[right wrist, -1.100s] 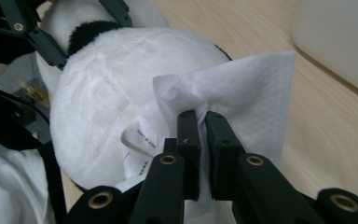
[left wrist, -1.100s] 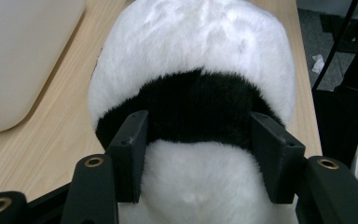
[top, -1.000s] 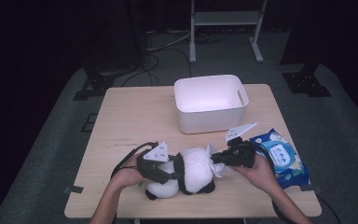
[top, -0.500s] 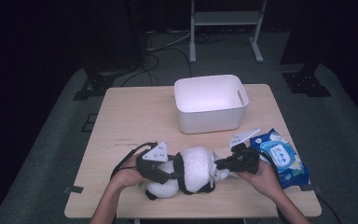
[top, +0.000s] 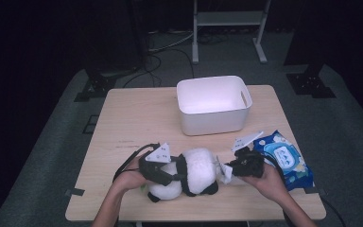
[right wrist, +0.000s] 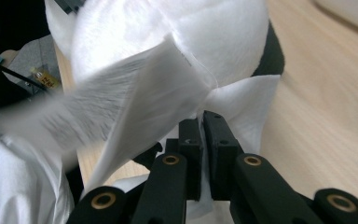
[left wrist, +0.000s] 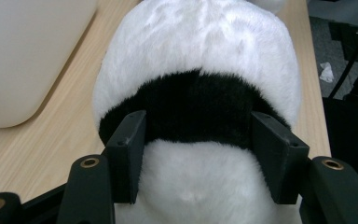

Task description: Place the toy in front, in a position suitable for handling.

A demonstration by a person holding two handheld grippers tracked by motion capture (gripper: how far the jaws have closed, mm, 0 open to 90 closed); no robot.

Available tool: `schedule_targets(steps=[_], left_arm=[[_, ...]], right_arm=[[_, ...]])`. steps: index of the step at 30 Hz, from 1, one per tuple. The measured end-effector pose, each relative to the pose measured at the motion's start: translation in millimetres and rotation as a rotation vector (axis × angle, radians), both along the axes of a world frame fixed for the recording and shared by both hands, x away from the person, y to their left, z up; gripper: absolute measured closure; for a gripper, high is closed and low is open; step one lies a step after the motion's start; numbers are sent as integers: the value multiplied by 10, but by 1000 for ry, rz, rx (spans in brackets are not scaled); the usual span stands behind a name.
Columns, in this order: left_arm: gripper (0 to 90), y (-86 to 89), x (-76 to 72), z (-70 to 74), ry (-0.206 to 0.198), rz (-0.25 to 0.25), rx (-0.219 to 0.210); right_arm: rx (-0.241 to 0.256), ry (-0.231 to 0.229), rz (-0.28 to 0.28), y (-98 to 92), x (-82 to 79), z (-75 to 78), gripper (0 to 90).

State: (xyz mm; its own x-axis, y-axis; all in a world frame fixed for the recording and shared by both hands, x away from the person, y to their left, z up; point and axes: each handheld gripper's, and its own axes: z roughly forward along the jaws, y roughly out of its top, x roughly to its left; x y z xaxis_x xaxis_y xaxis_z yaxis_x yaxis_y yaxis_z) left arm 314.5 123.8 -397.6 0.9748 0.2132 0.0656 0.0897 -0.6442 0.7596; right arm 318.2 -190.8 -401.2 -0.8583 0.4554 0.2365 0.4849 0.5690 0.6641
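Now the right tongs (top: 228,171), clamped on a white wipe (right wrist: 168,88), have closed in from the right and press it against the plush panda (top: 189,176) at the worktop's (top: 137,118) near edge, so wiping looks underway. Left tongs (left wrist: 198,154) straddle its black band, wrist low.

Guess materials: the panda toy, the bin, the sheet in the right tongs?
Black-and-white panda plush toy: fuzzy synthetic pile, by its fibres. White rectangular bin: likely matte plastic, smooth walls. Thin white sheet: probably a soft nonwoven wipe; it creases limply.
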Motion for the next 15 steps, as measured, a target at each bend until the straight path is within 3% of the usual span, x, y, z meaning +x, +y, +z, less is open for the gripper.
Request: schedule_targets(steps=[2, 10, 13, 15], left_arm=[[399, -15, 1, 3, 0, 22, -3], [352, -21, -24, 60, -14, 13, 21], [333, 26, -30, 99, -12, 9, 5], [332, 73, -40, 134, -8, 16, -29]], right_arm=[[9, -4, -5, -26, 5, 25, 855], [38, -30, -13, -109, -45, 152, 853], [42, -57, -8, -92, -65, 256, 853], [51, -71, -4, -72, -62, 321, 853]])
